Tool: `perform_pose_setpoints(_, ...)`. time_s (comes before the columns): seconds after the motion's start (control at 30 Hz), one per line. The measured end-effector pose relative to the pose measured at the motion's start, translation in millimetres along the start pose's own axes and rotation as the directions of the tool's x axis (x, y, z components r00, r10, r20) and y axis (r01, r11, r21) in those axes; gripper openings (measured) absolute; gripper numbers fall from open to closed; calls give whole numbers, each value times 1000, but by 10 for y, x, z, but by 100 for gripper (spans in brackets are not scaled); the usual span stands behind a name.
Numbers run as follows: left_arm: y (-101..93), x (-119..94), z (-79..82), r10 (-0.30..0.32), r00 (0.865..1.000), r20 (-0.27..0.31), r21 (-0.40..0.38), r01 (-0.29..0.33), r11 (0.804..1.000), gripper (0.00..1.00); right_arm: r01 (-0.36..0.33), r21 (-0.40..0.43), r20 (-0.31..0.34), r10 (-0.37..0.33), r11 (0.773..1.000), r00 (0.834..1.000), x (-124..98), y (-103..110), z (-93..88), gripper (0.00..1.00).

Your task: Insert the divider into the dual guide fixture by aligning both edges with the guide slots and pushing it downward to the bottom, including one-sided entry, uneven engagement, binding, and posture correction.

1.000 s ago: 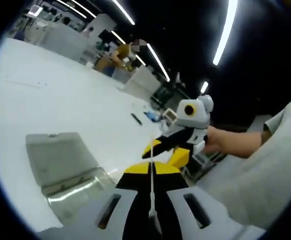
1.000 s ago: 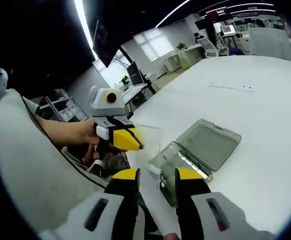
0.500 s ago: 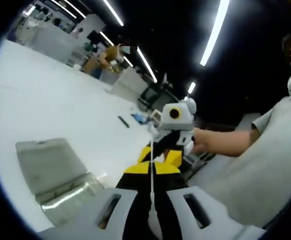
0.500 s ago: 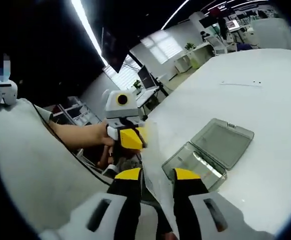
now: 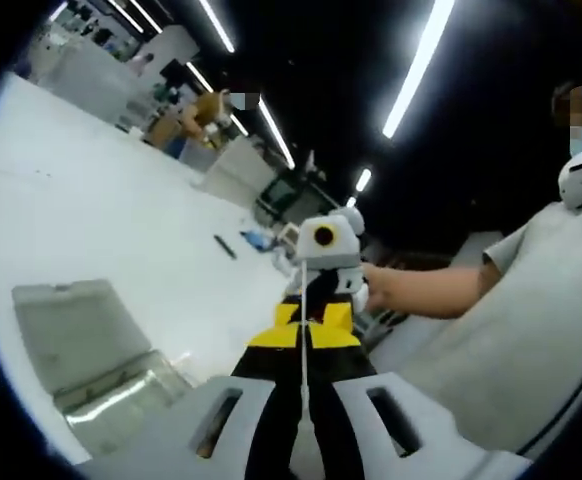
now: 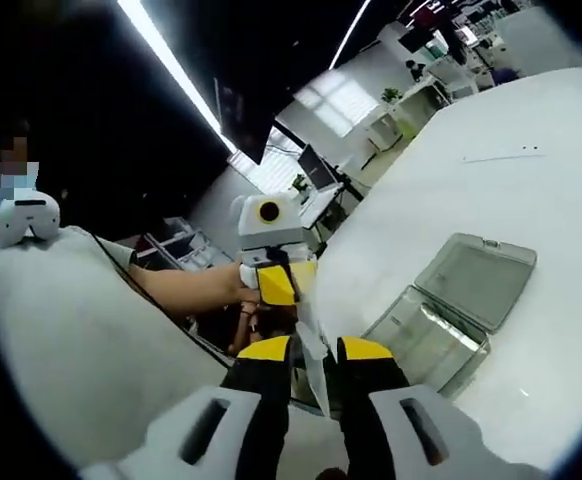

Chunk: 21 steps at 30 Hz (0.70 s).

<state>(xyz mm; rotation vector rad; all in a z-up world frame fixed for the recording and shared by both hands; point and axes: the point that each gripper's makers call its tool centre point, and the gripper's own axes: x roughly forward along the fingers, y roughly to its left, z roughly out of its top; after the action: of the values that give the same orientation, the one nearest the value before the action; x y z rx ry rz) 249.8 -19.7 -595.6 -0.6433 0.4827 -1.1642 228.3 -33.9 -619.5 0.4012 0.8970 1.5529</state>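
The divider (image 5: 302, 352) is a thin, flat sheet of clear plastic, seen edge-on as a pale line. The left tongs (image 5: 303, 337) are closed on one edge of it and the right tongs (image 6: 315, 351) pinch the opposite edge — it hangs in the air between them, above the desk (image 6: 531, 180). The fixture (image 6: 449, 312), a clear hinged plastic box with its lid open, lies on the smooth white desk. No writing is readable.
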Motion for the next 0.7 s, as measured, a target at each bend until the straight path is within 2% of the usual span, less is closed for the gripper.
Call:
perform_pose_setpoints(0.47,-83,0,-47,-33,999,-10,-5,33,999,0,-74,57,13,73,996,997,18,123,-35,4)
perform_pose_setpoints(0.7,-88,-22,-47,-38,999,-10,-3,38,999,0,-82,74,3,82,994,997,39,149,-40,3)
